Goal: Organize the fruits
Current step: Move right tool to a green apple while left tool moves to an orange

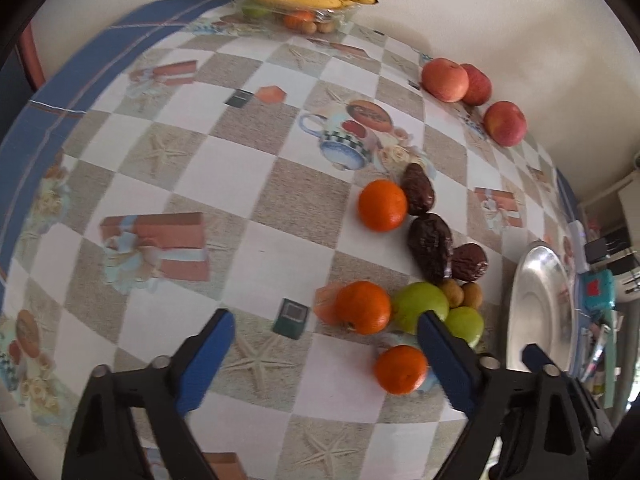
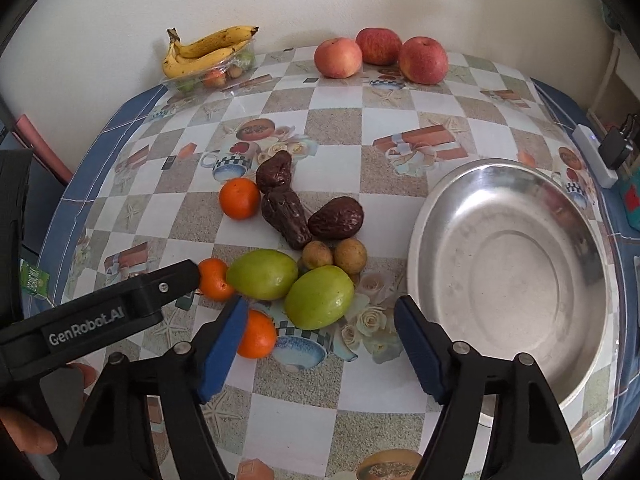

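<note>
Both views show a checked tablecloth with a loose cluster of fruit. In the cluster are three oranges (image 2: pixel 239 199) (image 2: pixel 214 279) (image 2: pixel 258 334), two green fruits (image 2: pixel 262 274) (image 2: pixel 319 297), three dark dates (image 2: pixel 286 218) and two small brown fruits (image 2: pixel 317 255). My right gripper (image 2: pixel 322 346) is open just in front of the nearer green fruit, holding nothing. My left gripper (image 1: pixel 328 360) is open too, left of the nearest orange (image 1: pixel 401 369) and below another orange (image 1: pixel 363 307). An empty steel dish (image 2: pixel 512 280) lies right of the cluster.
Three red apples (image 2: pixel 379 46) line the back wall. Bananas (image 2: pixel 204 50) rest on a clear fruit container (image 2: pixel 208 76) at the back left. A white power strip (image 2: pixel 592 152) lies on the table's right edge. A hand (image 2: pixel 28 436) holds the left tool.
</note>
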A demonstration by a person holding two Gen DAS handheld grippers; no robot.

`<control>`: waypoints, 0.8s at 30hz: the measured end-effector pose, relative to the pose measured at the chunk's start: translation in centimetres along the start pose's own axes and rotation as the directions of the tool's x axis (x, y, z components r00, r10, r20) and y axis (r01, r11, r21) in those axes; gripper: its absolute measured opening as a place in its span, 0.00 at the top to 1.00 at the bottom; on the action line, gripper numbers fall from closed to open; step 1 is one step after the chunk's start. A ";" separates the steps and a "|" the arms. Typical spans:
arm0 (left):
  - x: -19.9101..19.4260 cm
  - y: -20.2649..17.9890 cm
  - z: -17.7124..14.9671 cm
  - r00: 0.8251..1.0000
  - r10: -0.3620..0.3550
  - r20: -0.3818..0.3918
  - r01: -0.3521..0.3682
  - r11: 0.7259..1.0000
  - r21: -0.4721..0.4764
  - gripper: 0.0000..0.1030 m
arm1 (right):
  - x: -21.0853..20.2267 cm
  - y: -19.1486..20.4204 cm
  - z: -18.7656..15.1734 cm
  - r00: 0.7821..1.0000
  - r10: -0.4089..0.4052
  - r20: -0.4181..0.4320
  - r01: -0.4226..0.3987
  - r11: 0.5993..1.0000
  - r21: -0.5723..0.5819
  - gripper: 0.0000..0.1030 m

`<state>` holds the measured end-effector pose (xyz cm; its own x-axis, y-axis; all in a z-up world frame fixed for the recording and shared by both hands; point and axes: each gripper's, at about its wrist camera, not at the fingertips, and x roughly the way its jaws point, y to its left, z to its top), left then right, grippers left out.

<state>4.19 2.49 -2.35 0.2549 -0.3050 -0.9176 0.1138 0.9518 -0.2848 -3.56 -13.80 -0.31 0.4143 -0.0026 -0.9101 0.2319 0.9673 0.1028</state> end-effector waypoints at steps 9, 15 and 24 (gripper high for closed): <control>1.7 -0.5 0.5 0.999 -0.013 -0.038 0.013 1.000 0.008 0.35 | 2.1 0.3 0.3 0.999 0.015 -0.043 -0.015 1.000 -0.011 0.34; 2.7 -0.1 0.7 0.995 -0.063 -0.075 0.061 0.997 -0.039 0.47 | 3.6 0.4 0.1 0.997 0.030 -0.071 -0.031 0.999 -0.016 0.39; 3.1 0.8 0.6 0.986 -0.140 -0.088 0.128 0.984 -0.122 0.50 | 4.4 -0.7 -0.1 0.994 0.053 -0.096 -0.050 0.998 0.040 0.53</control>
<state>5.68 2.28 -5.29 0.1506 -0.4309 -0.8897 0.0276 0.9015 -0.4319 -1.97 -14.47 -4.45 0.3400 0.0734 -0.9375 0.2455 0.9555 0.1638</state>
